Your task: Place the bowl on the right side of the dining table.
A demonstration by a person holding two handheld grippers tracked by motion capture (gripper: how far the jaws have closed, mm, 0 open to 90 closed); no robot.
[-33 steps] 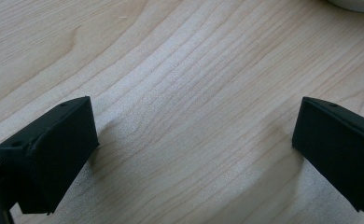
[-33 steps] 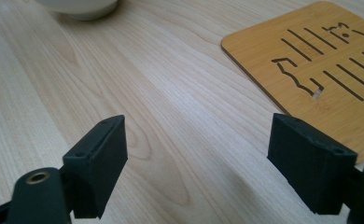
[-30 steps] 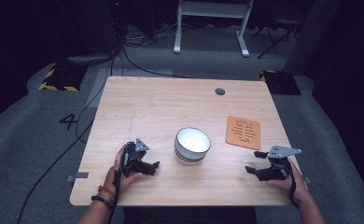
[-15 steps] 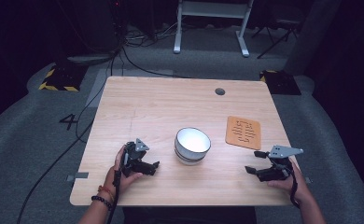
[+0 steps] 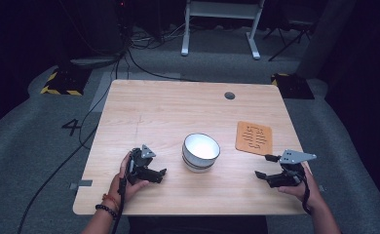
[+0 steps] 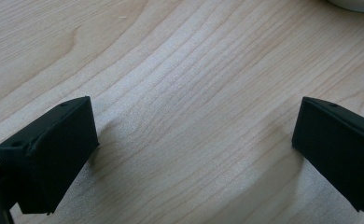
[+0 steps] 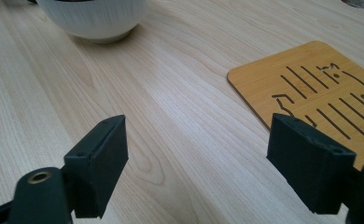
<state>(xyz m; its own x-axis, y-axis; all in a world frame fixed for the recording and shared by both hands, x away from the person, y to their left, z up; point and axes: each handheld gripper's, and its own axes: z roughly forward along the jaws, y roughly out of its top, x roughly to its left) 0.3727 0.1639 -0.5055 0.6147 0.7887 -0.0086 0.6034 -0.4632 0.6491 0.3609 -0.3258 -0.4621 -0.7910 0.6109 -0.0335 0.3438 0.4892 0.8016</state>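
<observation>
A white bowl (image 5: 201,151) stands near the middle front of the wooden table (image 5: 178,112). Right of it lies a square bamboo coaster (image 5: 254,137) with cut slots. My left gripper (image 5: 160,173) rests on the table to the left of the bowl, held by a hand, jaws open and pointing toward the bowl. My right gripper (image 5: 263,166) sits at the front right, just in front of the coaster, open with nothing between its jaws. In the right gripper view the coaster (image 7: 320,93) lies ahead on the right and the bowl (image 7: 91,18) at the top left.
A round grey cable grommet (image 5: 229,95) sits near the table's far edge. A black cable (image 5: 85,131) trails off the left side to the floor. A white frame (image 5: 222,24) stands behind the table.
</observation>
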